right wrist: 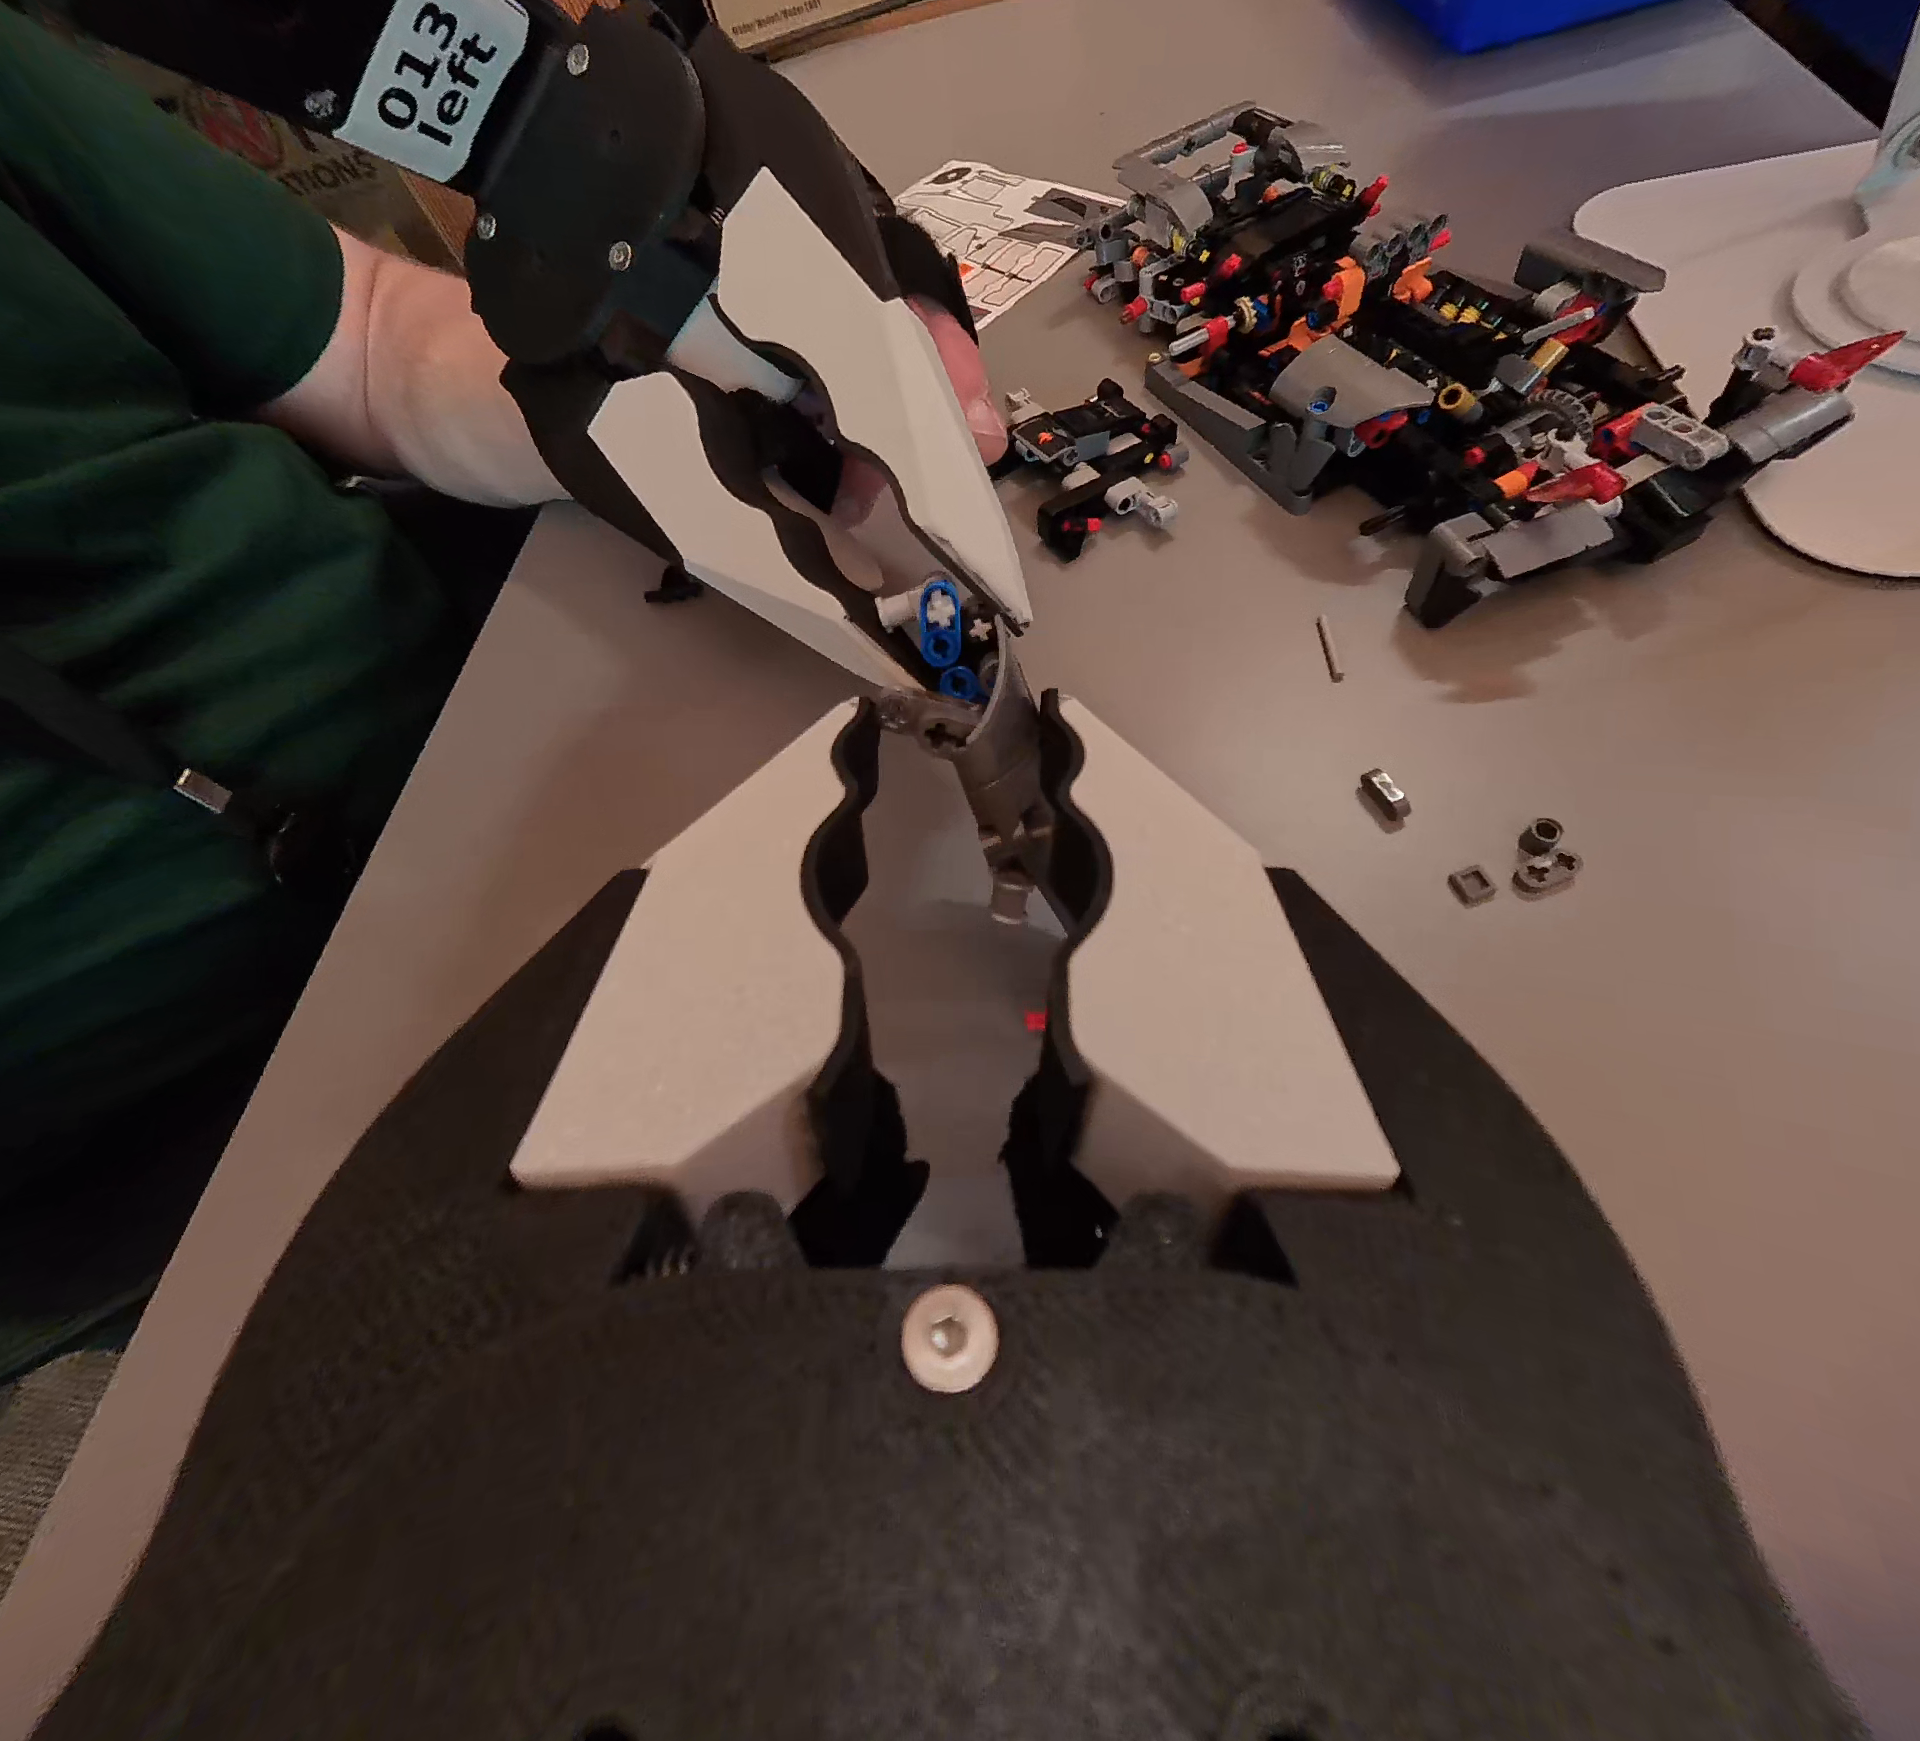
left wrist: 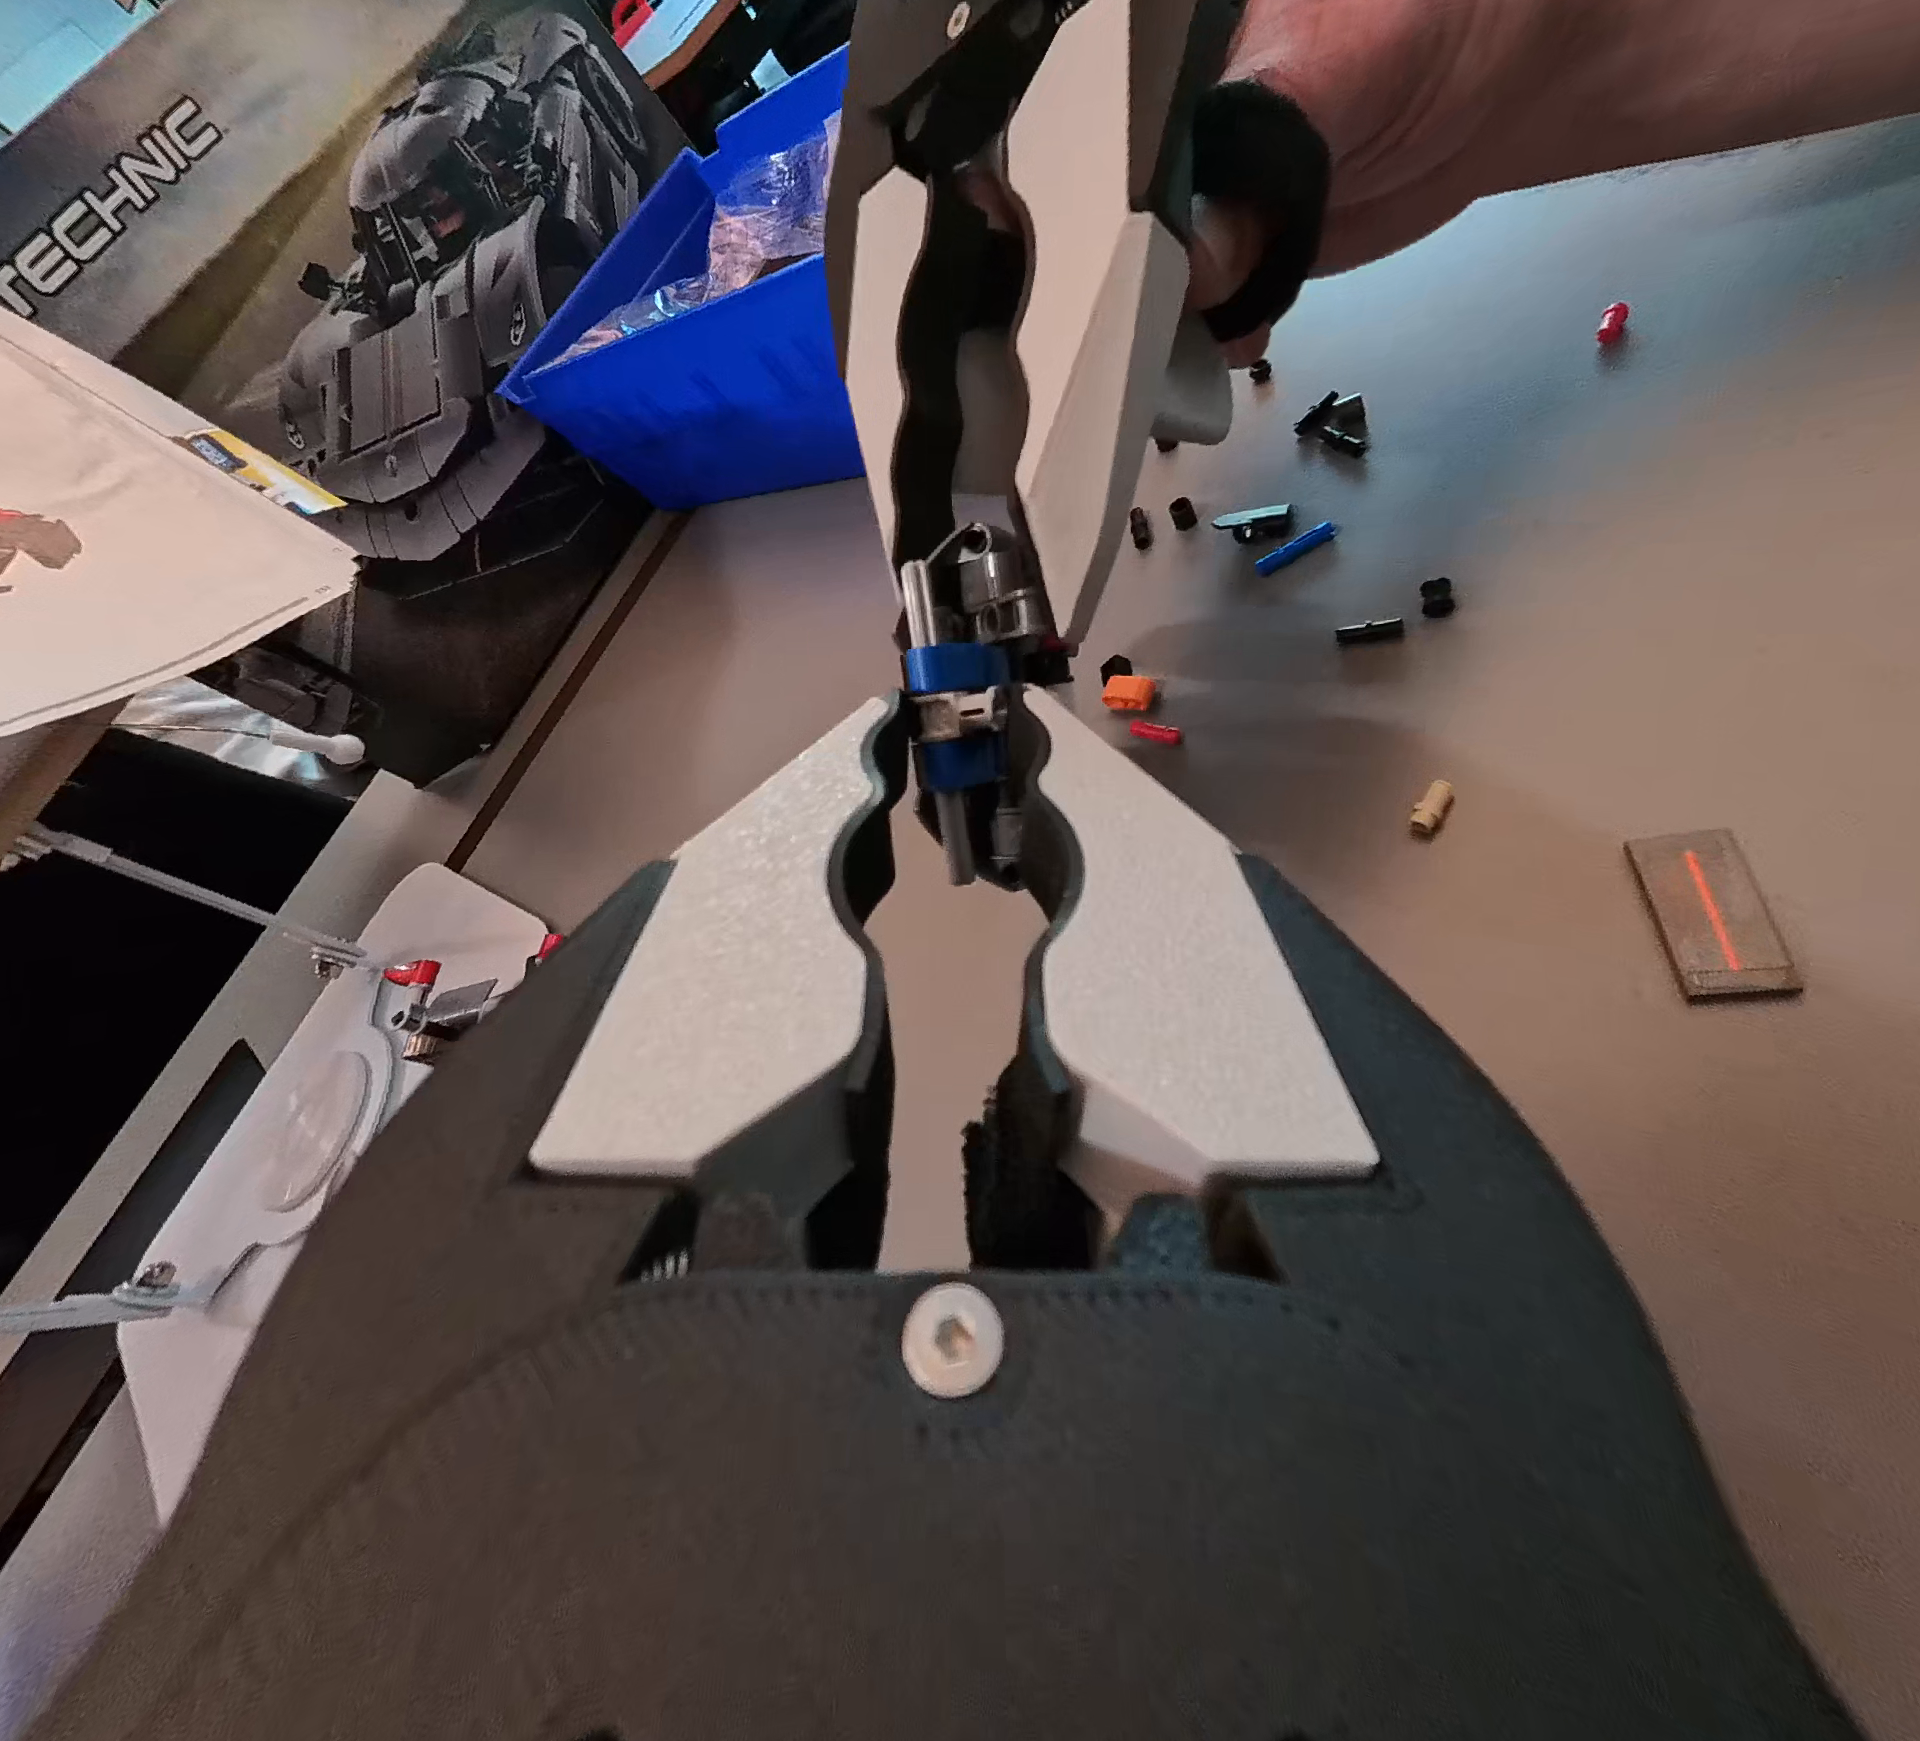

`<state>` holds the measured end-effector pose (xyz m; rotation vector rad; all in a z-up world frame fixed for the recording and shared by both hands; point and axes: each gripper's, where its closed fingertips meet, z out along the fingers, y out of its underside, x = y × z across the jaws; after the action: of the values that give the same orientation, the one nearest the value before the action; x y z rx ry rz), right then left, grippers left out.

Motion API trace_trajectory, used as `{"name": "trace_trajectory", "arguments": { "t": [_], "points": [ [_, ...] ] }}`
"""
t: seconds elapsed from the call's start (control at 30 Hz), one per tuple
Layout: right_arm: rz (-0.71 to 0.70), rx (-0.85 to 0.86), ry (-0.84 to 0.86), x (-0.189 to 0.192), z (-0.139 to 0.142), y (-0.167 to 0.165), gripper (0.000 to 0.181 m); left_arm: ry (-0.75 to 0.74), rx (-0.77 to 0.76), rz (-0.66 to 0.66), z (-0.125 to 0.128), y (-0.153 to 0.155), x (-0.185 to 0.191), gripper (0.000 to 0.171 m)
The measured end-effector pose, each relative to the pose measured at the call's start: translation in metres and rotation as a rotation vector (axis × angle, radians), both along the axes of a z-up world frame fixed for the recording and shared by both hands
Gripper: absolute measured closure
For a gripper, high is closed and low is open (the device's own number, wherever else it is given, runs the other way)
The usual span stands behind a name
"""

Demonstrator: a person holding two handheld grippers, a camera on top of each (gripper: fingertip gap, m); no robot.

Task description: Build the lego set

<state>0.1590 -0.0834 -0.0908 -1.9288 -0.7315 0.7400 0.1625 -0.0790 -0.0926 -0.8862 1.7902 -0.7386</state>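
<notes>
holding one small grey-blue subassembly (left wrist: 961,704) btw both tools: left gripper (left wrist: 961,756) clamps its blue end, right gripper (right wrist: 961,756) clamps grey shaft end. long axis runs tip to tip; chassis (right wrist: 1382,361) lies farther, nearer right gripper.

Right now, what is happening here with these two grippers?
A person holds both grippers above the grey table. The left gripper and right gripper each clamp one end of a small grey-and-blue Lego sub-assembly. The large half-built Lego car chassis lies on the table, loose small pieces nearby.
</notes>
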Motion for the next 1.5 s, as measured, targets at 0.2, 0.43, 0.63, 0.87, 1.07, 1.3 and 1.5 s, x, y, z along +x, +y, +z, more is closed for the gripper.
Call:
{"name": "trace_trajectory", "arguments": {
  "t": [0.2,0.43,0.63,0.87,1.07,1.3,1.5],
  "points": [
    [-0.022,-0.077,0.129,0.0001,0.0033,0.0041,0.155,0.0,0.008,0.001,-0.0001,0.0007,0.0001,0.156],
    [-0.018,-0.065,0.139,0.0006,0.0068,0.0032,0.155,0.006,-0.048,-0.011,0.0,0.0014,-0.0004,0.156],
    [-0.039,-0.038,0.043,0.0043,0.0013,0.0035,0.162,0.015,-0.124,-0.025,-0.0004,0.002,-0.0007,0.156],
    [-0.057,-0.087,0.13,0.0049,0.0022,0.0066,0.163,0.028,-0.205,-0.033,-0.0002,0.0039,-0.0007,0.156],
    [-0.059,-0.089,0.132,0.0049,0.0011,0.0072,0.162,0.036,-0.242,-0.04,-0.0015,0.0044,-0.0008,0.156],
    [-0.054,-0.069,0.109,0.004,-0.0001,0.0074,0.162,0.041,-0.248,-0.046,-0.0033,0.0042,-0.0006,0.156],
    [-0.054,-0.054,0.077,0.0035,-0.0005,0.0072,0.162,0.041,-0.252,-0.049,-0.0036,0.0037,-0.0007,0.156]
  ]
}}
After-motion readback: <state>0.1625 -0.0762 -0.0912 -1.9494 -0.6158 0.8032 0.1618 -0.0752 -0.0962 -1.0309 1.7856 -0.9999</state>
